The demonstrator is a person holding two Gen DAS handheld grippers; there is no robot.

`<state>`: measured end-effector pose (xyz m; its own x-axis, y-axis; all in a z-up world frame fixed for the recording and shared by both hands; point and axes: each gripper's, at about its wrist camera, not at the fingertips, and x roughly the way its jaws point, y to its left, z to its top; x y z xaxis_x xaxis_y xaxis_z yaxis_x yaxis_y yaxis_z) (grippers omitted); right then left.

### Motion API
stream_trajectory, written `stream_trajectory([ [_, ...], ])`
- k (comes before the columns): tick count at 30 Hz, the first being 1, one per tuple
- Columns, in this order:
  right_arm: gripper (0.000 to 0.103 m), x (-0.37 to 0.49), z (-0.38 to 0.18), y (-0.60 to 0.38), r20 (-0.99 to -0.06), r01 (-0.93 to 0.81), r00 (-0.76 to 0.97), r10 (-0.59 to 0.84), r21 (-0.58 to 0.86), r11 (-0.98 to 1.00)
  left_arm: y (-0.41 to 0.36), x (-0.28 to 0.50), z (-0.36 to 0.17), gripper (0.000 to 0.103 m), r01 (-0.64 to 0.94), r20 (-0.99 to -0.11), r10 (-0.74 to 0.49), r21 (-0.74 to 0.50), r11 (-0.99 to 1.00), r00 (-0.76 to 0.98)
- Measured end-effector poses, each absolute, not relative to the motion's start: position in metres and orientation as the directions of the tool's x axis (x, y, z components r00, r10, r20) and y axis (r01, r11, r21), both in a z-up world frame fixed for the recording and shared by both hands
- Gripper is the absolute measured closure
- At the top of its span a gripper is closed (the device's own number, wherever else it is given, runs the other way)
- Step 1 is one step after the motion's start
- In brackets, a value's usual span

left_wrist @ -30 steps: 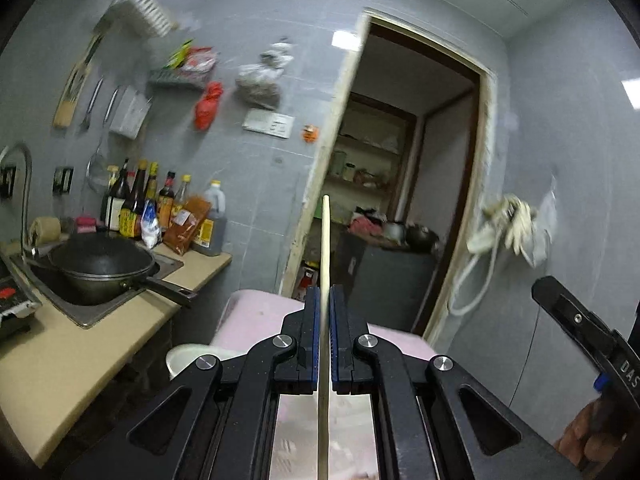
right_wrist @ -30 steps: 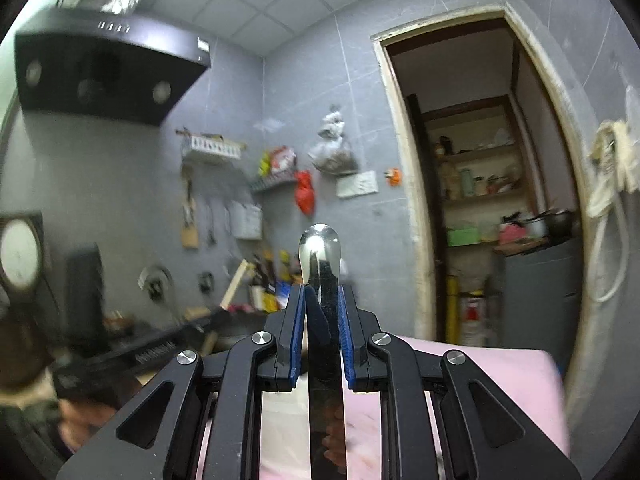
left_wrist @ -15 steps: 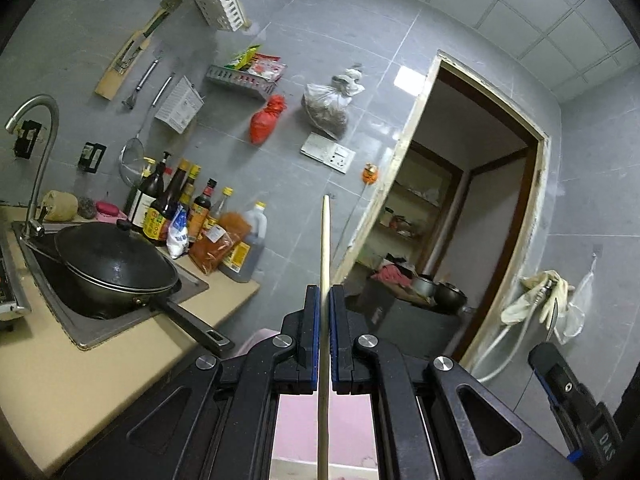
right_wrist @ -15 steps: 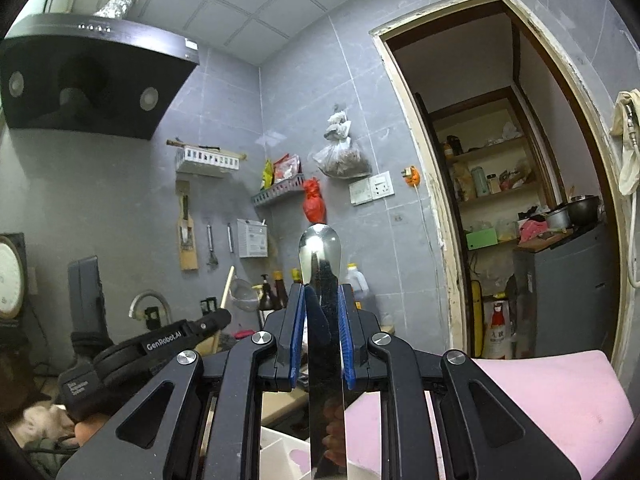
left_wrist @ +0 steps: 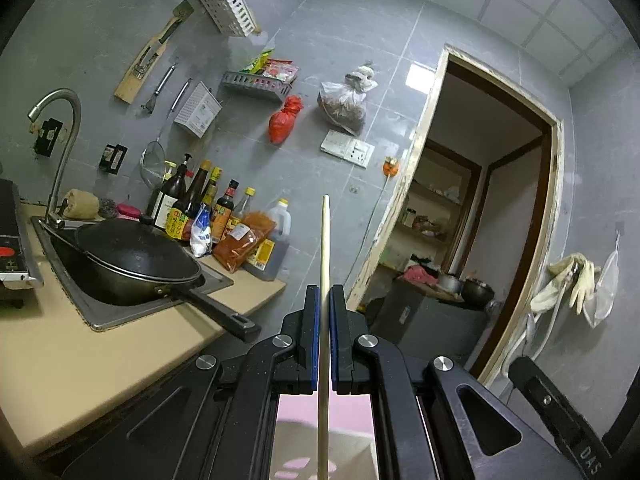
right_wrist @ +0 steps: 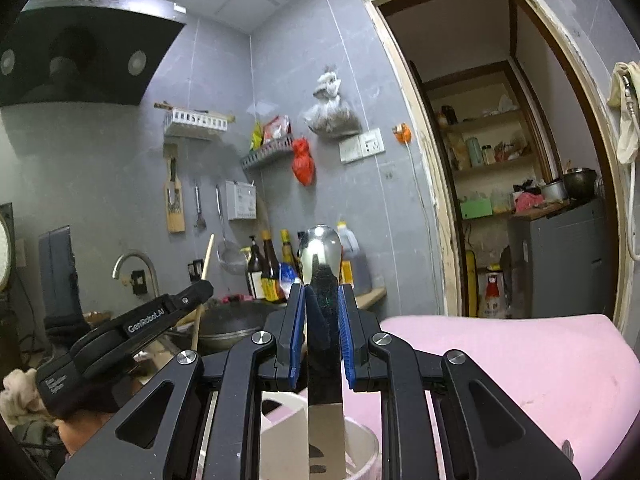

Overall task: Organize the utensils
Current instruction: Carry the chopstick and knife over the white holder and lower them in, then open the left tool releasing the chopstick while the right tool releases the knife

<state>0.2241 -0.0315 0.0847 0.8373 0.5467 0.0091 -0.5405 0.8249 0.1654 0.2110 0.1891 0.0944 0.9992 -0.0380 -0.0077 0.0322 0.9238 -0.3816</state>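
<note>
Two tongs, each clamped on one utensil. The left tongs [left_wrist: 325,300] are pinched tight on a wooden chopstick [left_wrist: 325,240] that runs out ahead between the pads. The right tongs [right_wrist: 321,300] grip a steel spoon [right_wrist: 321,248], bowl foremost, above a white container [right_wrist: 360,448]. Beyond, a black wok [left_wrist: 136,260] sits in the sink near the surface's [left_wrist: 80,360] far edge.

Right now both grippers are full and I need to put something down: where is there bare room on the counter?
The tan counter is bare in front of the sink, between the stove and the wok handle. The back corner is crowded with bottles and a red packet. The wok fills the sink.
</note>
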Motion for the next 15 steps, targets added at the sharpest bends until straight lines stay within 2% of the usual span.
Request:
stream_trajectory([
  [8,0.087,0.221,0.078,-0.028,-0.021,-0.545,0.832,0.554,0.155,0.824,0.182,0.203,0.083,0.100,0.049,-0.080,-0.083,-0.359,0.932,0.993],
  [12,0.076,0.219,0.081,-0.029,-0.023,-0.536,0.838,0.546,0.159,0.829,0.181,0.195,0.082,0.100,0.053,-0.116,-0.098,-0.345,0.937,0.988],
  [15,0.076,0.214,0.086,-0.029,-0.017,-0.534,0.840,0.542,0.154,0.832,0.179,0.190,0.083,0.100,0.059,-0.136,-0.109,-0.330,0.942,0.985],
])
